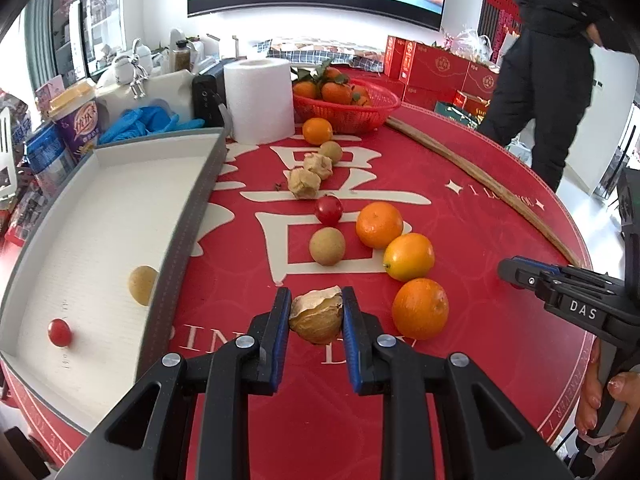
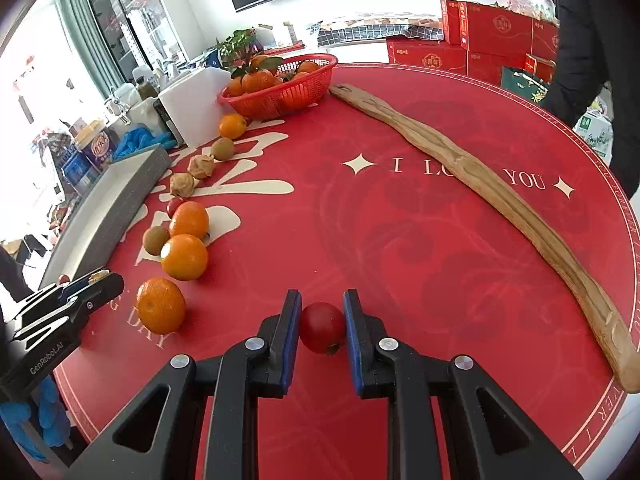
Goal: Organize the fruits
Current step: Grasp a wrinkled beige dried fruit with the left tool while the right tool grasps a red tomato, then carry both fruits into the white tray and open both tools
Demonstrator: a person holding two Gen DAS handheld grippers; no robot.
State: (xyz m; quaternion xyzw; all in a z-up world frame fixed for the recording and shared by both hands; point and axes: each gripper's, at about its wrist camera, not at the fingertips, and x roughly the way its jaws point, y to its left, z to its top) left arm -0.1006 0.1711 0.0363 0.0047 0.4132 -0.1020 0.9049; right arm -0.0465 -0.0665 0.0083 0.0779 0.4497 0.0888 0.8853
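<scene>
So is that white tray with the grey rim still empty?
No, the white tray with the grey rim already holds a small red tomato and a round tan fruit.

Both tongs, left point(image 1: 316, 312) and right point(image 2: 322, 320), are black angular plastic with blue pads and round silver screws. White lettering marks their sides: "DAS" on one, "GenRobot.AI" on the other.

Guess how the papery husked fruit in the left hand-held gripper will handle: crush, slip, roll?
Husked fruit: the husk looks thin, dry and already split at the top, so it probably crumples under firm pressure. The left hand-held gripper has closed on the husk, which may shift around the berry inside. It is likely light, and the ridged husk should roll less than the cherry tomato.
</scene>
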